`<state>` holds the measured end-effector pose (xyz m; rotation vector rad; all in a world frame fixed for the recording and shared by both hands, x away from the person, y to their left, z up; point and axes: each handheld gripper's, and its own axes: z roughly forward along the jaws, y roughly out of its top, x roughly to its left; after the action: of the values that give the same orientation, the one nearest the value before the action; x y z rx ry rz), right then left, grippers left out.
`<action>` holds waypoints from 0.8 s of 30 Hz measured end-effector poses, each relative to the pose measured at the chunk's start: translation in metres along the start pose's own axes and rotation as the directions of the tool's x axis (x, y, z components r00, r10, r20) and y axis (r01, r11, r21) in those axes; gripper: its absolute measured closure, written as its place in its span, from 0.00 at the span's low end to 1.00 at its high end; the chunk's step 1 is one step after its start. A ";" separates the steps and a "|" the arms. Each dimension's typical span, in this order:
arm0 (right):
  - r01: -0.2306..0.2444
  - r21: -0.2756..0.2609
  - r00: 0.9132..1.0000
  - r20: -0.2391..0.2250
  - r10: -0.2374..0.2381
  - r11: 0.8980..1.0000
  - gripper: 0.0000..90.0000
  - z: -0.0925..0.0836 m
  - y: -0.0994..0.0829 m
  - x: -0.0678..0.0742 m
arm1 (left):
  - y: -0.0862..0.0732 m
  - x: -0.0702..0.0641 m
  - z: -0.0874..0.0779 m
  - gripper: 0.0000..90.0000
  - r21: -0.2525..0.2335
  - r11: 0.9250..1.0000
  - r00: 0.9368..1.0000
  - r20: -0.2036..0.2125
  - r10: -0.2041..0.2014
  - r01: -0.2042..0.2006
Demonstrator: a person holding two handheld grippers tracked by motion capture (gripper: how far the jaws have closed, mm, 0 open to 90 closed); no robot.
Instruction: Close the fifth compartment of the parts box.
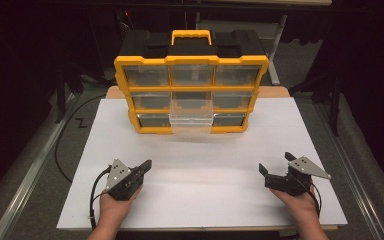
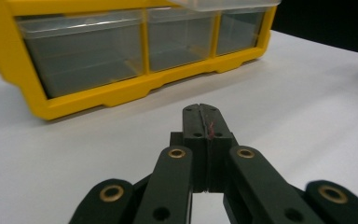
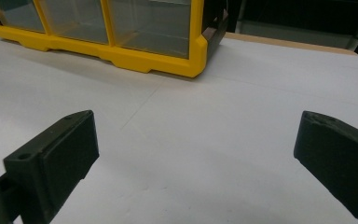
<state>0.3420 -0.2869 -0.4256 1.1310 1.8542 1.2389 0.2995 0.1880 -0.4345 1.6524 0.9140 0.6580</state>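
A yellow and black organizer case point(image 1: 190, 85) stands upright at the back of the white table top point(image 1: 200, 195), with three rows of clear drawers. The middle drawer of the bottom row point(image 1: 190, 120) is pulled out toward me. My left gripper point(image 1: 146, 164) rests low at the front left, jaws shut with nothing between them; in the left gripper view its pressed-together tips point(image 2: 202, 112) point at the case's bottom row point(image 2: 121, 51). My right gripper point(image 1: 276, 164) sits at the front right, open and empty, its fingers point(image 3: 56, 154) spread wide before the case's right corner point(image 3: 186, 51).
The white board ends just in front of my hands, with a wooden table edge point(image 1: 275, 91) showing behind the case. Dark floor, a rail point(image 1: 25, 185) and a black cable point(image 1: 65, 150) lie to the left. Table legs point(image 1: 280, 40) stand behind.
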 end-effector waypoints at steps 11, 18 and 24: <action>0.000 -0.004 1.000 -0.006 0.000 1.000 0.01 -0.001 0.000 -0.001 | 0.016 -0.012 0.022 1.00 -0.002 1.000 0.998 0.052 -0.019 0.019; 0.000 -0.009 1.000 -0.006 0.000 1.000 0.01 -0.002 0.000 0.000 | 0.028 -0.015 0.031 1.00 -0.017 0.999 0.998 0.047 -0.036 0.036; 0.000 -0.007 1.000 -0.006 0.000 1.000 0.01 -0.002 0.000 -0.001 | 0.035 -0.020 0.037 1.00 -0.021 1.000 0.999 0.051 -0.018 0.019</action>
<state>0.3412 -0.2881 -0.4247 1.1250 1.8528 1.2495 0.3265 0.1473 -0.4102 1.6328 0.8820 0.6085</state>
